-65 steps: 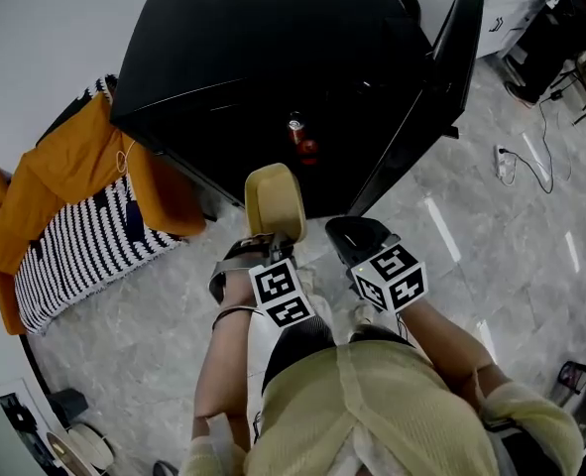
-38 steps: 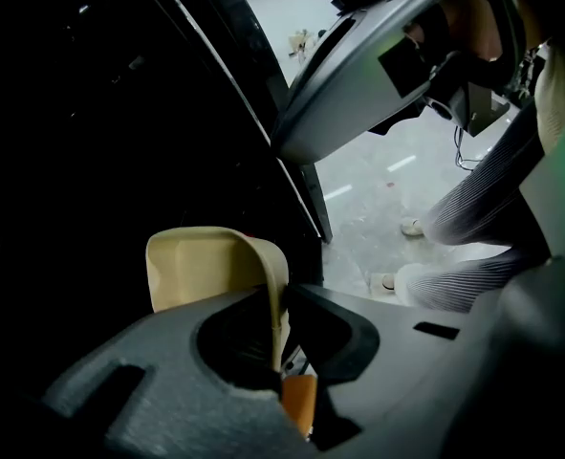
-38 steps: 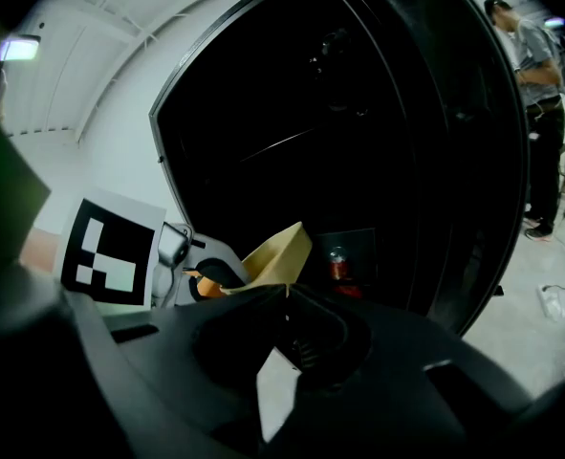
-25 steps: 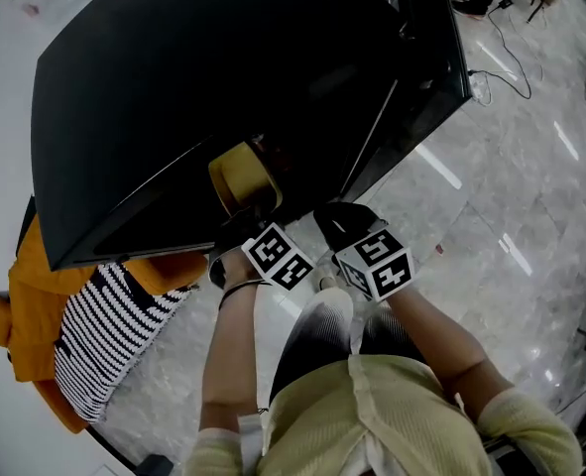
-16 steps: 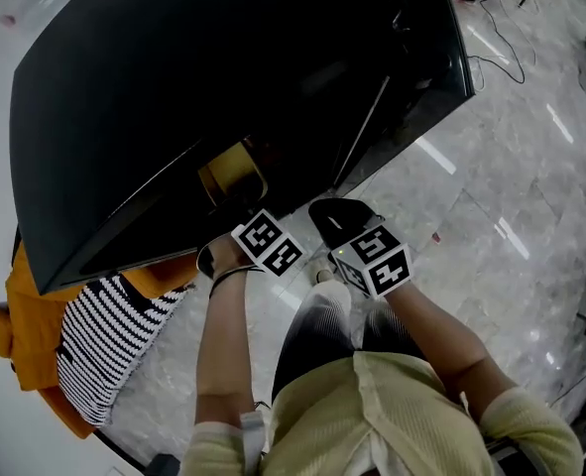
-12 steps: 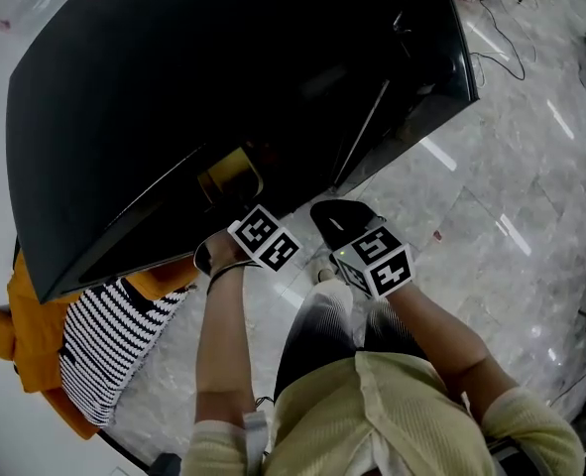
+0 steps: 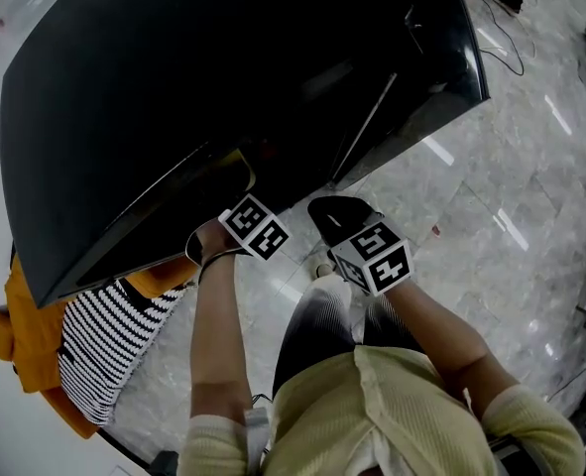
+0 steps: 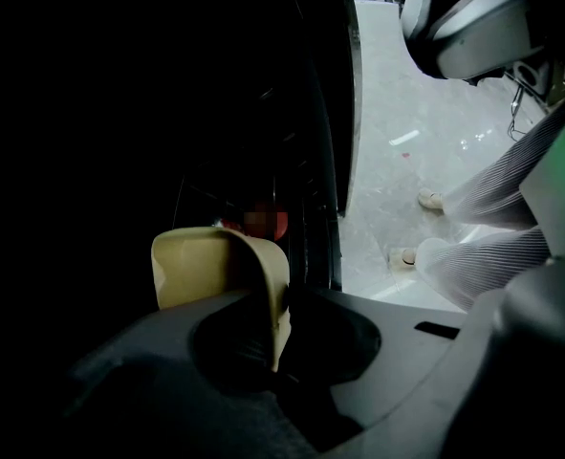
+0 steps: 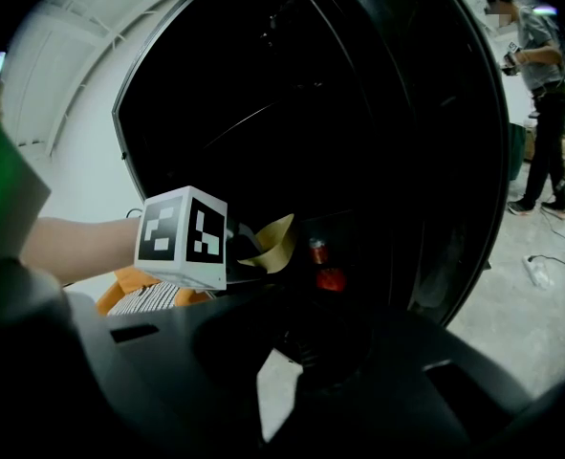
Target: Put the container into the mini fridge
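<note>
Moved: left gripper [image 8: 277, 314] has carried the container [image 8: 215, 266] further into the mini fridge [image 7: 174, 77] than a second ago; from the head view the fridge's top now hides most of it.
Mini fridge: black, interior dark, standing on the pale marble floor [image 7: 471, 226].
Door [image 7: 441, 48]: swung open at the fridge's right.
Cloth [image 7: 94, 335]: orange and striped, beside the fridge.
Container: beige, inside the fridge opening, near the red can [image 9: 317, 251].
Left gripper: jaws clamped on the container's wall.
Right gripper [image 9: 306, 347]: jaws together on nothing, outside the opening.
</note>
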The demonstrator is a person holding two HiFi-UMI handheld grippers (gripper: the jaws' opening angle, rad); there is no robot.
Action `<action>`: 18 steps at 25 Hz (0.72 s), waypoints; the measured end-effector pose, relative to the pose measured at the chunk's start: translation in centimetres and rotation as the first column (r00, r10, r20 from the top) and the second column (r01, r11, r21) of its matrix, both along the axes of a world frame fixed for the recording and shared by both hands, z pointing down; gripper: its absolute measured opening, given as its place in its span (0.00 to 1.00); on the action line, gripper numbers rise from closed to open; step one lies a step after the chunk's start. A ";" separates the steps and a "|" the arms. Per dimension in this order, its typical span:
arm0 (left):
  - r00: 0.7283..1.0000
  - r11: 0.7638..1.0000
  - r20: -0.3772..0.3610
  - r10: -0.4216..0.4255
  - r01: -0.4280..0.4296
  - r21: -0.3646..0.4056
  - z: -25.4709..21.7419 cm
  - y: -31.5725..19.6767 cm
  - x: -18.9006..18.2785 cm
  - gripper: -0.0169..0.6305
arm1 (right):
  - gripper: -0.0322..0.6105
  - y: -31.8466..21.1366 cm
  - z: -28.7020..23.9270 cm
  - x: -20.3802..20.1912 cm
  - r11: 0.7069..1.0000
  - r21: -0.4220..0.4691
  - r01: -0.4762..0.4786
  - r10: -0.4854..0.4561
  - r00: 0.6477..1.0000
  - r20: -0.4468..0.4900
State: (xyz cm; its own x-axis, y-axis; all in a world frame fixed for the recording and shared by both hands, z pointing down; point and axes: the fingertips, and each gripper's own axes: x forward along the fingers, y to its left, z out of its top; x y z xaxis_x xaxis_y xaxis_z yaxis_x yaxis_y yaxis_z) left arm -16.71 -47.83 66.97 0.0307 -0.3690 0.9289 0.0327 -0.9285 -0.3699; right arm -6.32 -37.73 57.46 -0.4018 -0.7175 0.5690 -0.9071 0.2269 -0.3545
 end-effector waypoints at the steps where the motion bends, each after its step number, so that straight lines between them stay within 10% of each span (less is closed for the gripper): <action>1: 1.000 1.000 -0.004 -0.002 0.002 -0.002 0.1 -0.1 -0.1 0.09 | 0.10 0.0 0.0 -0.1 1.000 0.000 0.001 -0.001 1.000 0.002; 18: 0.997 0.999 -0.059 -0.049 0.050 0.016 0.8 -1.5 -0.6 0.09 | 0.10 0.0 -0.4 -1.7 0.999 0.000 0.032 -0.032 0.999 0.001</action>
